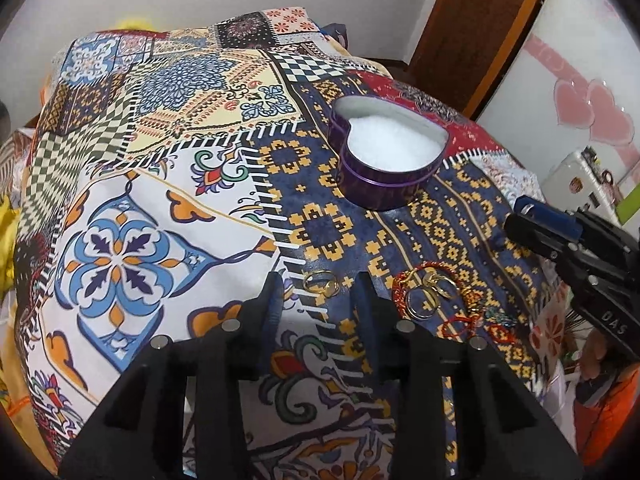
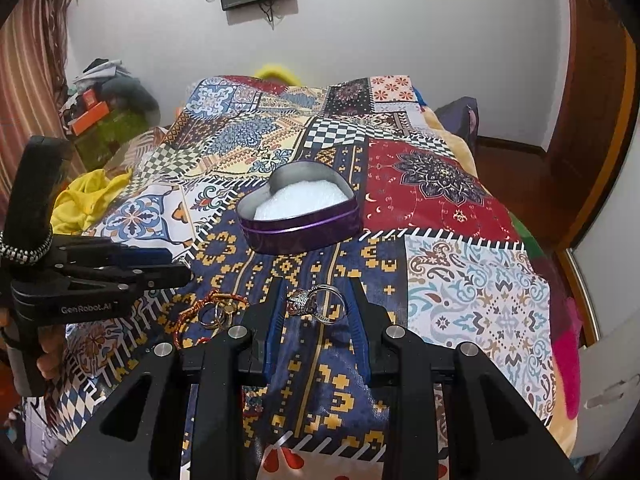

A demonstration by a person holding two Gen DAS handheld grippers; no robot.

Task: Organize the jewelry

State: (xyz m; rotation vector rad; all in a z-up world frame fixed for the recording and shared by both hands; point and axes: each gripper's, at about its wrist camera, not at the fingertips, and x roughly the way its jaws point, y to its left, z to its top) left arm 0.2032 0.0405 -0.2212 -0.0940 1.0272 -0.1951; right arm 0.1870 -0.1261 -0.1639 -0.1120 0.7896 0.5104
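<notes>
Risk: we see left gripper (image 1: 318,286) jaws parted around gold rings (image 1: 321,282), unpinched | right gripper (image 2: 316,300) grasping silver rings (image 2: 316,300); slip short of tin (image 2: 298,210) likely.

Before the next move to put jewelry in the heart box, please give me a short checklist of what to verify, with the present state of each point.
1. Heart-shaped box is open, white padding showing: ok.
2. Silver rings sit between the right tool's fingers: ok; whether the pads press them: cannot tell.
3. Gold rings lie between the left tool's open fingers, not gripped: ok.
4. Remaining pile of rings and red bracelets lies beside the left tool, untouched: ok.
5. Path over the patterned bedspread to the box is free: ok.
</notes>
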